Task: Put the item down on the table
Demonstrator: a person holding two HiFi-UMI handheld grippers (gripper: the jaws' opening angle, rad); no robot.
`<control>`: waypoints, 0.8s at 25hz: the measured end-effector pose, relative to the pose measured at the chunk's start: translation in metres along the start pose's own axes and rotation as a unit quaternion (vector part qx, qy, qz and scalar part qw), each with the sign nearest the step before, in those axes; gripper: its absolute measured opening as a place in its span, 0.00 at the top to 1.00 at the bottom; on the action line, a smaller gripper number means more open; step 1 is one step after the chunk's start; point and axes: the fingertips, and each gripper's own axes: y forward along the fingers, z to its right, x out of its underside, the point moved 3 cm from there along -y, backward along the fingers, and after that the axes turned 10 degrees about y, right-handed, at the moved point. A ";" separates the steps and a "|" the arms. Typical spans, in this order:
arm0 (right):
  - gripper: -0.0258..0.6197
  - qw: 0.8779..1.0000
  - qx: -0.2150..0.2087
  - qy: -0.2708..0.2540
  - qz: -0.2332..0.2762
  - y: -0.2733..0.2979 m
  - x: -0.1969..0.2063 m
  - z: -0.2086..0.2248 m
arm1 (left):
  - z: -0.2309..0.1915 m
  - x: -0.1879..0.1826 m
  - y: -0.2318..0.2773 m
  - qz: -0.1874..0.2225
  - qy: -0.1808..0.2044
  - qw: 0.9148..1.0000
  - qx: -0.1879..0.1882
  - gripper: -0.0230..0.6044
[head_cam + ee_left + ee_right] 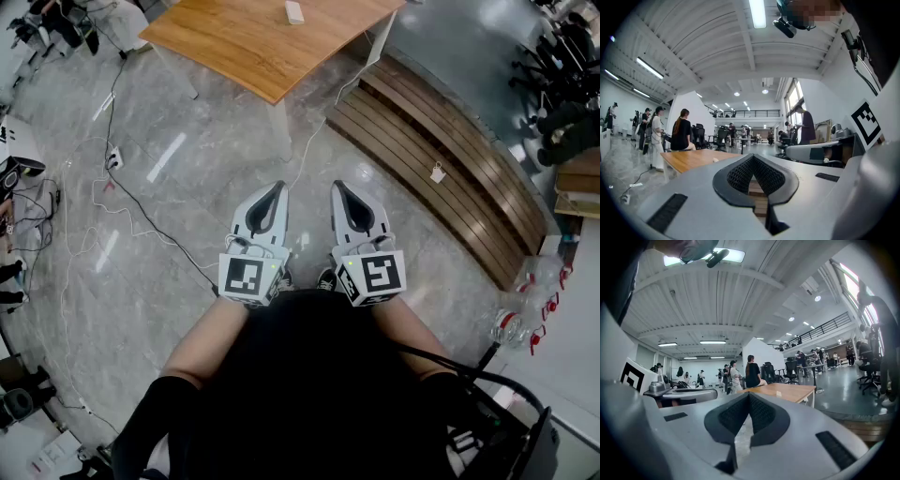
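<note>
In the head view a person holds both grippers side by side over the grey floor, well short of the wooden table (262,42). A small white item (293,12) lies on that table. My left gripper (277,187) is shut, with its tips together and nothing between them. My right gripper (338,186) is shut and empty too. In the left gripper view the closed tips (753,158) point towards the table (689,159) and the white item (716,160). The right gripper view shows its closed tips (749,395) below the table (787,391).
A curved slatted wooden bench (441,178) runs along the right. Cables and a power strip (114,159) trail over the floor at the left. Plastic bottles (523,314) lie at the far right. People and office chairs (679,133) stand beyond the table.
</note>
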 end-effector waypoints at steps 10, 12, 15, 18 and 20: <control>0.94 1.000 0.003 -0.002 -0.005 0.009 -0.002 0.012 | -0.001 0.002 0.016 -0.007 0.002 1.000 0.001 0.96; 0.94 1.000 0.005 0.000 -0.006 0.009 -0.001 0.016 | 0.000 0.003 0.020 -0.007 0.003 1.000 0.003 0.96; 0.94 1.000 0.008 0.002 -0.007 0.011 0.000 0.023 | 0.002 0.006 0.025 -0.010 0.003 1.000 0.004 0.96; 0.94 1.000 0.001 0.021 -0.010 0.013 0.001 0.034 | 0.002 0.009 0.033 -0.015 0.004 1.000 -0.002 0.96; 0.94 0.999 -0.004 0.040 -0.014 0.016 0.001 0.044 | -0.001 0.011 0.039 -0.019 0.003 1.000 -0.012 0.96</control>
